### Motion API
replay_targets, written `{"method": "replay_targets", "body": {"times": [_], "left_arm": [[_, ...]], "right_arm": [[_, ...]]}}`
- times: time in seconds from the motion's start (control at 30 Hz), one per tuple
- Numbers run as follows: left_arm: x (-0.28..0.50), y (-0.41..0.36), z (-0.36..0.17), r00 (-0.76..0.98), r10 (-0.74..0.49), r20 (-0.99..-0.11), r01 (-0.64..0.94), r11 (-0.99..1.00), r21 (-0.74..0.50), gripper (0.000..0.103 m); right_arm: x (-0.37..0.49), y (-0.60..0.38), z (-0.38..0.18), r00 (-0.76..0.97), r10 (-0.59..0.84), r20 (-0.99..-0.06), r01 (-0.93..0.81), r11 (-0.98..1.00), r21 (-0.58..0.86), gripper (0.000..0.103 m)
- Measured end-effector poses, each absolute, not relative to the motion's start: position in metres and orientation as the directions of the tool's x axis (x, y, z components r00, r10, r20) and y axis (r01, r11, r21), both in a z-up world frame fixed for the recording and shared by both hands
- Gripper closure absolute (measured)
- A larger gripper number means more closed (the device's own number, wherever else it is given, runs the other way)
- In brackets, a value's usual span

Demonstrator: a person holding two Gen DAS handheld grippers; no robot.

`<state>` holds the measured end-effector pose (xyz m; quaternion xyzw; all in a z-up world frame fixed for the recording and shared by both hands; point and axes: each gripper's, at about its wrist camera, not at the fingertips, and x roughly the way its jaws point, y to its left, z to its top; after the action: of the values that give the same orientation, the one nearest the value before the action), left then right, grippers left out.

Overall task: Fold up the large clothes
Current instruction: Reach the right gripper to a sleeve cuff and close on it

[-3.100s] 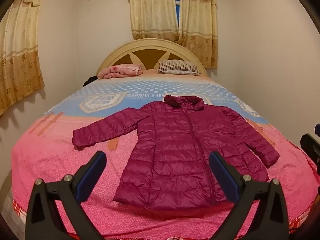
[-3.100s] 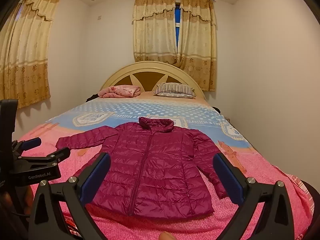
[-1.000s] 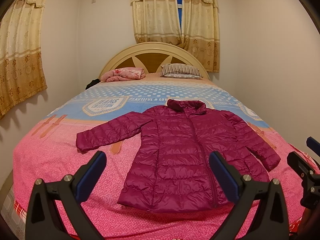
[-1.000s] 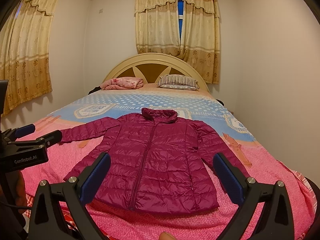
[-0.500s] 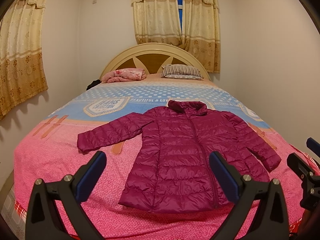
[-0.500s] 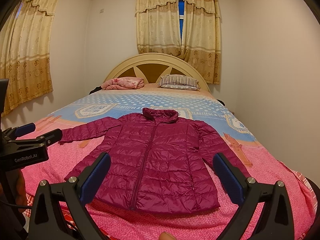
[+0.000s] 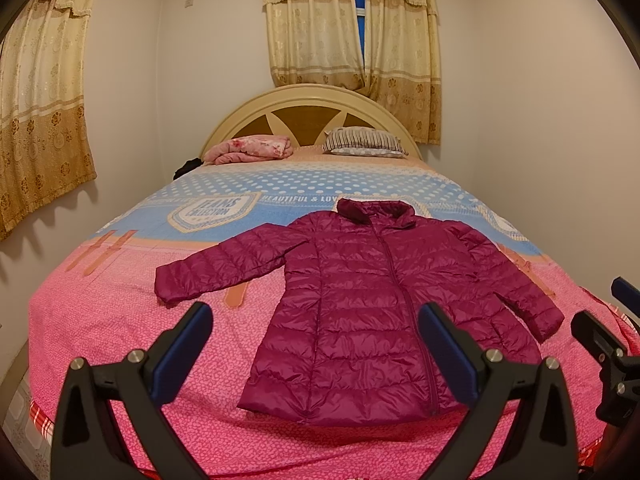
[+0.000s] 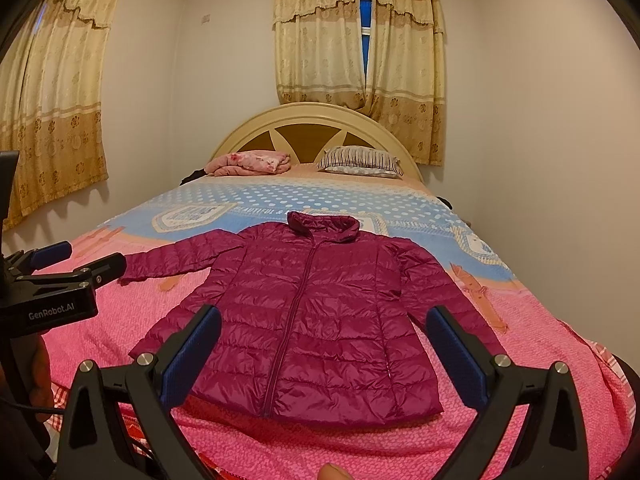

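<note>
A magenta quilted puffer jacket lies flat and zipped on the bed, collar toward the headboard, both sleeves spread out. It also shows in the right wrist view. My left gripper is open and empty, held above the foot of the bed short of the jacket's hem. My right gripper is open and empty, also short of the hem. The left gripper shows at the left edge of the right wrist view.
The bed has a pink and blue cover. A folded pink blanket and a striped pillow lie by the cream headboard. Walls stand close on both sides. Curtains hang behind.
Both grippers have risen slightly and eased back, so the jacket sits a little lower and smaller in view. The jacket has not moved. Both grippers stay open.
</note>
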<state>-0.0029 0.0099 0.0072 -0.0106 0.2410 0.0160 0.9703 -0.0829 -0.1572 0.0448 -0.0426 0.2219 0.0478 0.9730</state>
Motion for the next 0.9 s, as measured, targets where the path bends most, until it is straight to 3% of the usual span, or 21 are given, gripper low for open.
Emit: {"method": "replay_targets", "body": {"times": [0.3, 0.53, 0.9], "left_arm": [[0.008, 0.008, -0.006, 0.868, 0.045, -0.495, -0.039, 0.999, 0.021, 0.000], [0.035, -0.002, -0.023, 0.844, 0.069, -0.533, -0.036, 0.997, 0.073, 0.000], [0.116, -0.027, -0.055, 0.802, 0.099, -0.589, 0.008, 0.984, 0.177, 0.000]], "right_arm": [[-0.064, -0.169, 0.028, 0.880, 0.070, -0.470, -0.102, 0.994, -0.042, 0.001], [-0.027, -0.203, -0.008, 0.833, 0.055, -0.551, -0.043, 0.998, 0.035, 0.001], [0.032, -0.296, -0.054, 0.762, -0.036, -0.646, 0.166, 0.976, 0.142, 0.001]]}}
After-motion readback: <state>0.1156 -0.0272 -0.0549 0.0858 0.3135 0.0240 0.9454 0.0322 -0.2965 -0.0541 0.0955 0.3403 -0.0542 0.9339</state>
